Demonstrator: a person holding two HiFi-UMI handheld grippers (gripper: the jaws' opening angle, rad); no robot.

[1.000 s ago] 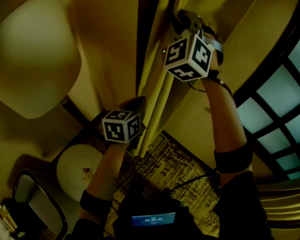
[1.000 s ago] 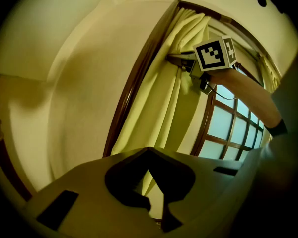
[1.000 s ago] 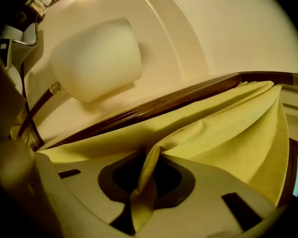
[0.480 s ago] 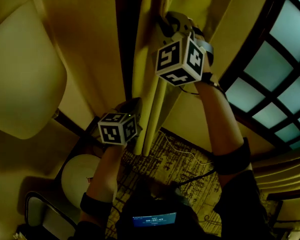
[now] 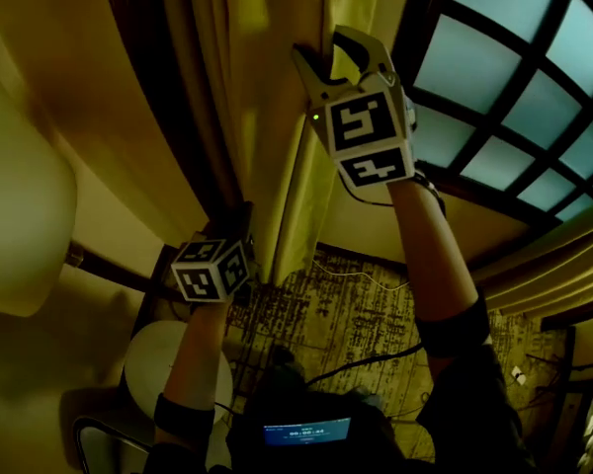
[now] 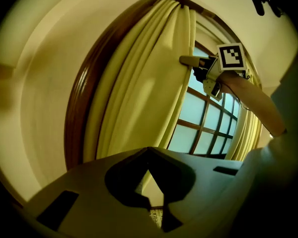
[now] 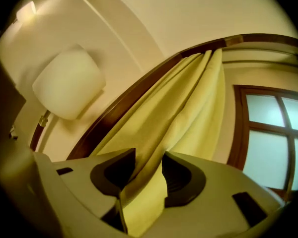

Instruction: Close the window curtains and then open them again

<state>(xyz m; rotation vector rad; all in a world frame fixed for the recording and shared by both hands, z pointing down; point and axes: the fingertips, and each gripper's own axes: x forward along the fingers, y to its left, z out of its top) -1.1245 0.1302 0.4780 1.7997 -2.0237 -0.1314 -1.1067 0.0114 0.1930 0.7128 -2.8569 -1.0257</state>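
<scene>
The right arm point(image 5: 437, 255) reaches up, bare at the forearm above a dark sleeve. The right tool point(image 5: 328, 55) points up and away; its jaws are opening, with a fold of the curtain point(image 7: 188, 108) lying loose between them. The left arm point(image 5: 200, 354) is held lower and nearer the body. The left tool point(image 6: 148, 151) has its jaws closed tip to tip.

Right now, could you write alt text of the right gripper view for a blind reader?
The right gripper is opening its jaws, with a fold of the yellow curtain between them. Behind the curtain runs a dark wooden frame; the window shows at right, a pale wall lamp at left.
</scene>
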